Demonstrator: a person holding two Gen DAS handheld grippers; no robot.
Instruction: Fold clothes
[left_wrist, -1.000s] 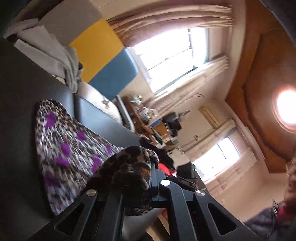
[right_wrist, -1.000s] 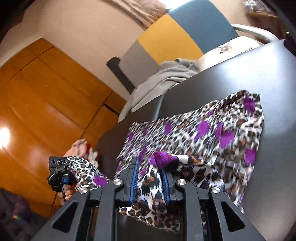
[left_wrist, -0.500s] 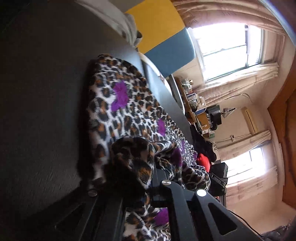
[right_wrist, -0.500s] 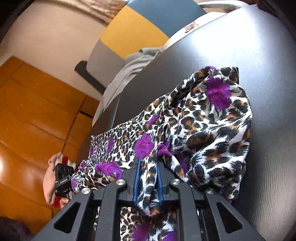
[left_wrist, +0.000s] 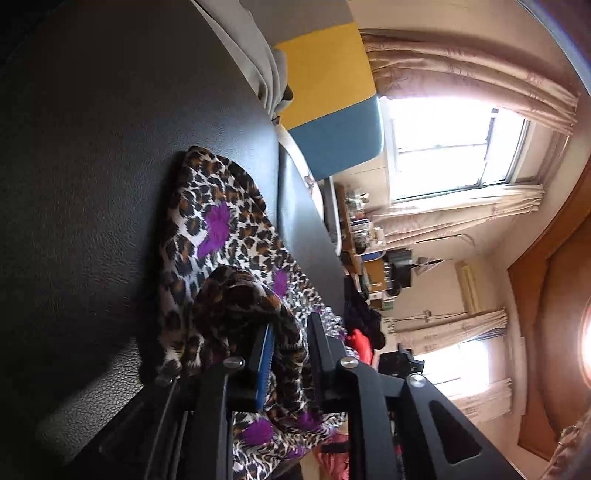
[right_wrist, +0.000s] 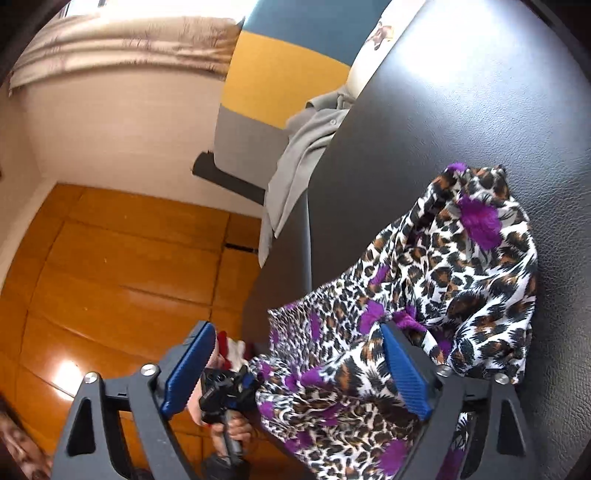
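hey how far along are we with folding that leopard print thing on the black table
Partly done. The leopard print garment is doubled over itself on the black table, though bunched. In hand: the left gripper pinches a fold, while the right gripper is open and holds nothing. Left: flattening it, and the untouched gray garment hanging off the table's edge.

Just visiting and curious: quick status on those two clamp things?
Right gripper open, empty. Left gripper shut on leopard-print garment, bunched on dark table. Grey garment at far edge, clear.
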